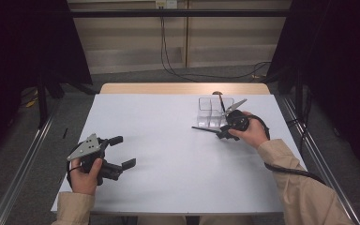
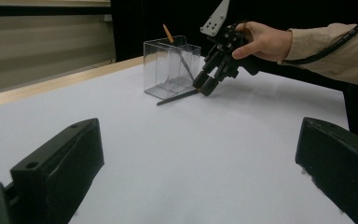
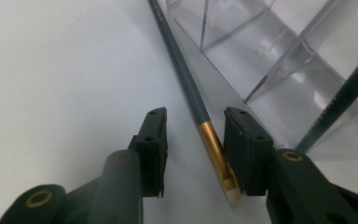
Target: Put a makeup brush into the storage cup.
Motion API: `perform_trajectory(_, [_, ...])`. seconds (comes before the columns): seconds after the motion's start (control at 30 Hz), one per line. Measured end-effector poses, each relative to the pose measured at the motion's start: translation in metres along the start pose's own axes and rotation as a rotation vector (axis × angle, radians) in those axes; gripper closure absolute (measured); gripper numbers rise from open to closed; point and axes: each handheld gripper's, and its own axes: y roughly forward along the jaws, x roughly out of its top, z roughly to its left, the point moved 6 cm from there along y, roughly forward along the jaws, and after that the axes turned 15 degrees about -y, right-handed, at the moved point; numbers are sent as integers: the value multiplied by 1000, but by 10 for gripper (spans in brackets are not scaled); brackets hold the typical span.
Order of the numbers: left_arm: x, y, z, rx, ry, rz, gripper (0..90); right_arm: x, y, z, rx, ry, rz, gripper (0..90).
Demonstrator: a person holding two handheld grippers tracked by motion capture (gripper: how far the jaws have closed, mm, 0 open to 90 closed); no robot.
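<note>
Right gripper view: the right hand-held gripper straddles a dark pencil lying mid-frame on the worktop, jaws apart, not gripping, beside a clear organizer.

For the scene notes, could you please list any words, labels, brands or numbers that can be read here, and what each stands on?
Nothing can be read.
pencil on the table: a faint light imprint near the picture's top edge, too small and blurred to read.
pencil in the clear organizer: faint marks on its barrel, not readable.
clear organizer: no label visible.
</note>
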Motion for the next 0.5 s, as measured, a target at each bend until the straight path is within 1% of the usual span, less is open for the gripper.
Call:
perform_trajectory(0.13, [0,0,0,0,1,1,7,1,-1,1,10,-10,21,678])
perform_trajectory(0.23, [0,-1,1,3,0,-1,7,1,-2,3,13,-20,47,747])
perform_trajectory(0.27, [0,0,1,3,0,-1,7,1,-2,4,16,-12,54,781])
perform_trajectory(0.33, [0,0,0,0,2,0,7,1,-3,5,26,-15,70,824])
perform_trajectory(0.4, [0,0,0,2,4,-4,7,0,-4,7,36,-12,76,837])
perform_trajectory(0.5, [1,0,-1,3,3,-5,7,-1,-7,11,61,-25,112,842])
